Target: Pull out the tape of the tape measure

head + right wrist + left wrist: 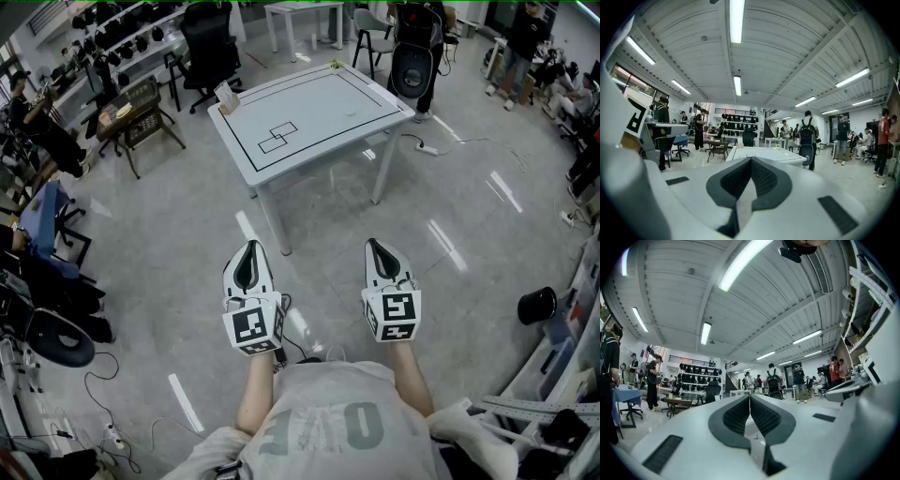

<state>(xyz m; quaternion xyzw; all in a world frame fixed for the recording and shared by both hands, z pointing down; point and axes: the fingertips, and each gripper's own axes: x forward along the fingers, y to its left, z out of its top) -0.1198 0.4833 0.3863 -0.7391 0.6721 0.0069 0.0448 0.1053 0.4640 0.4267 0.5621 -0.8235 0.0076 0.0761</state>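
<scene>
Two white plastic tools, the left gripper (249,247) and right gripper (374,245), are squeezed closed, holding nothing. No tape measure shows ahead of their tips. Its thin tape probably bends; pinch its end.

Tiny greenish thing (335,65) on the far rim of the white square table (319,117) is too small to identify; the person's grey T-shirt (328,427) gets chopped by the bottom edge.

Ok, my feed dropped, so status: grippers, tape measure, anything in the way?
Left gripper shut, empty. Right gripper shut, empty. Tape measure not made out; white table ahead, not reached. Nothing between.
</scene>
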